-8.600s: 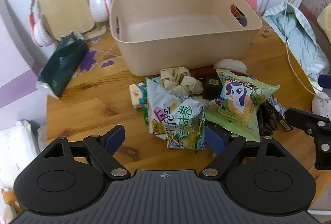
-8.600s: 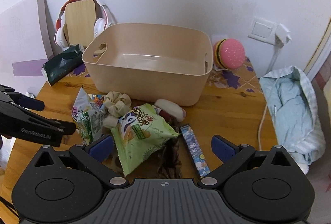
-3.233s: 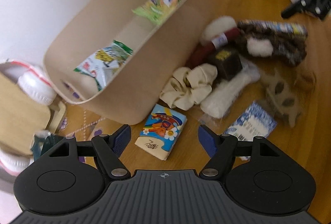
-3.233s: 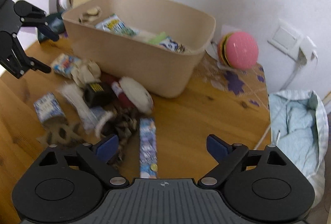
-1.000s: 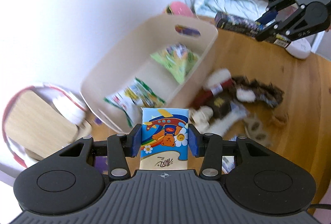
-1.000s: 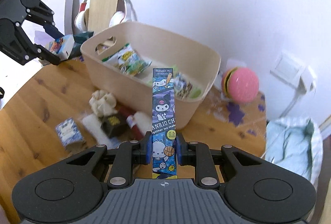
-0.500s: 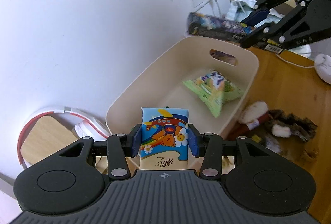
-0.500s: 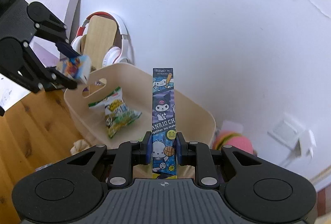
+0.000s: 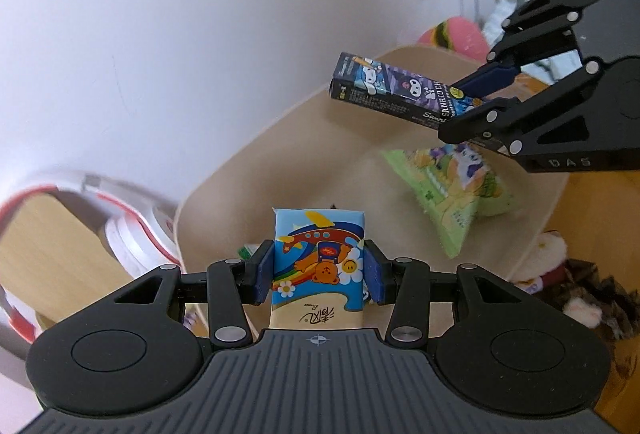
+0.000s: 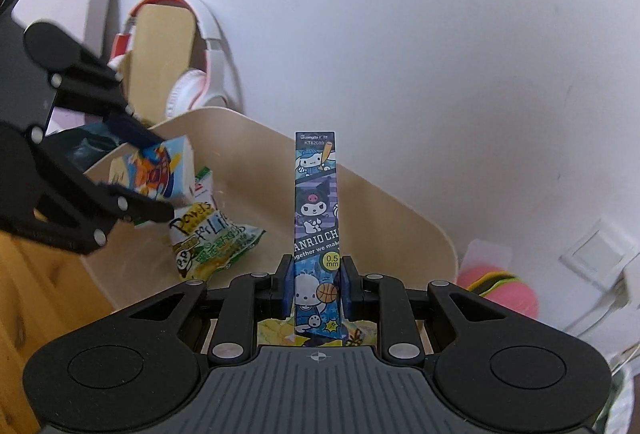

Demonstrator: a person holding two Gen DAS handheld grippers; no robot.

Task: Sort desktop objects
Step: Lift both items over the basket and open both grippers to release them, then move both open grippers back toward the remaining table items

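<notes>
Closest in, bottom center of the left wrist view, the left gripper (image 9: 319,270) is clamping a cartoon tissue pack (image 9: 319,260) with a plane and bear on it, and in the right wrist view the right gripper (image 10: 316,284) is pinching a long Sanrio lead-refill box (image 10: 317,218) that's sticking straight up mid-frame. Half a second ago both were hanging a bit short of the beige storage bin (image 9: 256,161); now both are sitting right over its opening, the box crossing the upper right of the left view. So I'd say the carry part is basically done and both items are ready to get dropped in. Further in, the green pony snack bag (image 9: 452,185) and a Powels snack bag (image 10: 208,238) are already lying inside. Past the bin, white-and-red headphones (image 10: 200,81) are hanging on a wooden stand at upper left, and a pink burger toy (image 10: 500,294) is peeking out at the lower right.
</notes>
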